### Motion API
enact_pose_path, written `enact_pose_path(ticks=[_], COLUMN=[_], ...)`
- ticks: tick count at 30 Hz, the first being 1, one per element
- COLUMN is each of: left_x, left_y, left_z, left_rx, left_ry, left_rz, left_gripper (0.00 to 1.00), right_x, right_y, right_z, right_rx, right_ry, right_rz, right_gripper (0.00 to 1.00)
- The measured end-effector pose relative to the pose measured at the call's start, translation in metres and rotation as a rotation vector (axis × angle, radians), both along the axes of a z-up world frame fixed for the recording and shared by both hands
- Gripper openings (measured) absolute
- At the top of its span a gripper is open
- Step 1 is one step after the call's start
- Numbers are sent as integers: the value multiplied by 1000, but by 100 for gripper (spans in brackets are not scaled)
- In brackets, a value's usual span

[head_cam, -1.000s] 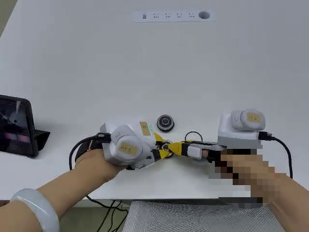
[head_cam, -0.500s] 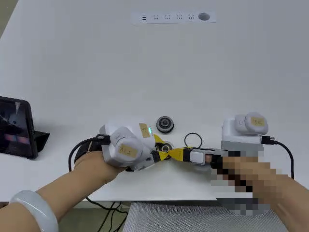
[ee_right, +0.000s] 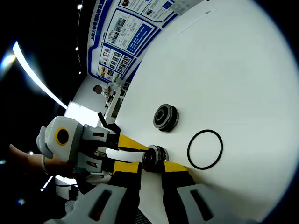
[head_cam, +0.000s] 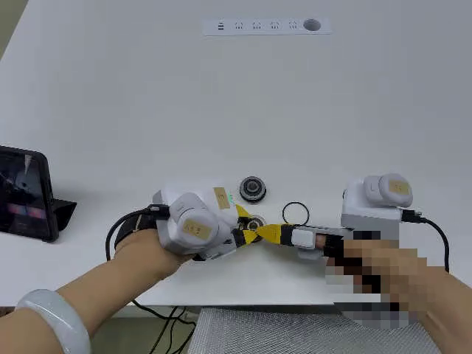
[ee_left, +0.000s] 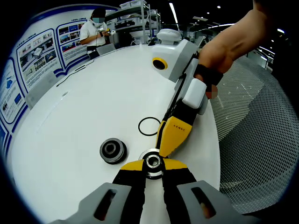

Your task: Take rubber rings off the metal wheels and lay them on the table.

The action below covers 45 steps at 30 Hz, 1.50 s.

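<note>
My left gripper point(head_cam: 245, 227) point(ee_left: 153, 167) is shut on a small metal wheel point(head_cam: 255, 223) point(ee_left: 153, 161) point(ee_right: 154, 157) held just above the white table point(head_cam: 147, 110). From the right, my right gripper point(head_cam: 260, 234) point(ee_right: 152, 165) meets the same wheel. Its yellow jaws are closed together on the black rubber ring at the wheel's rim. A loose rubber ring point(head_cam: 295, 214) point(ee_left: 149, 126) point(ee_right: 204, 149) lies flat on the table just beyond. A second wheel point(head_cam: 252, 188) point(ee_left: 112, 150) point(ee_right: 166, 117), dark-rimmed, stands behind the grippers.
A dark tablet on a stand point(head_cam: 22, 193) sits at the left edge. A power strip point(head_cam: 265, 25) lies at the far side. A black cable point(head_cam: 118, 227) loops by my left hand. The table's front edge point(head_cam: 243, 304) runs close under both grippers.
My right hand has drawn a little to the right and toward me, its tips still at the wheel. The left gripper and wheel have stayed put.
</note>
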State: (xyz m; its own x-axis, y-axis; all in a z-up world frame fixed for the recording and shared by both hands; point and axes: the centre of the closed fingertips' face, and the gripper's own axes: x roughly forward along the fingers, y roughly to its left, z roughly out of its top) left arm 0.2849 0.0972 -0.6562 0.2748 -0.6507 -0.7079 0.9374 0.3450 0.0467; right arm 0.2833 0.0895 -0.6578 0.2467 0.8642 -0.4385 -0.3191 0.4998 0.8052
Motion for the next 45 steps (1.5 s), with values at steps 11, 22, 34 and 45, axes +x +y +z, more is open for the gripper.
enact_pose_path(ticks=[11,22,34,45], left_x=[0,0,-1,-1], left_y=[0,0,0,1], left_z=[0,0,0,0], left_rx=[2,-2,0,-1], left_ry=[0,2,2,3], left_rz=[0,-1,-2,0], left_gripper=[13,13,13,13], right_x=[3,3,4,5], right_y=[-2,-4,-4,-4], right_z=[0,-3,-1,0], right_rx=[-18,-63,-79,-79], right_ry=[-13,-23,-47,-50], right_rz=[-2,10,5,0], right_gripper=[11,4,2,1])
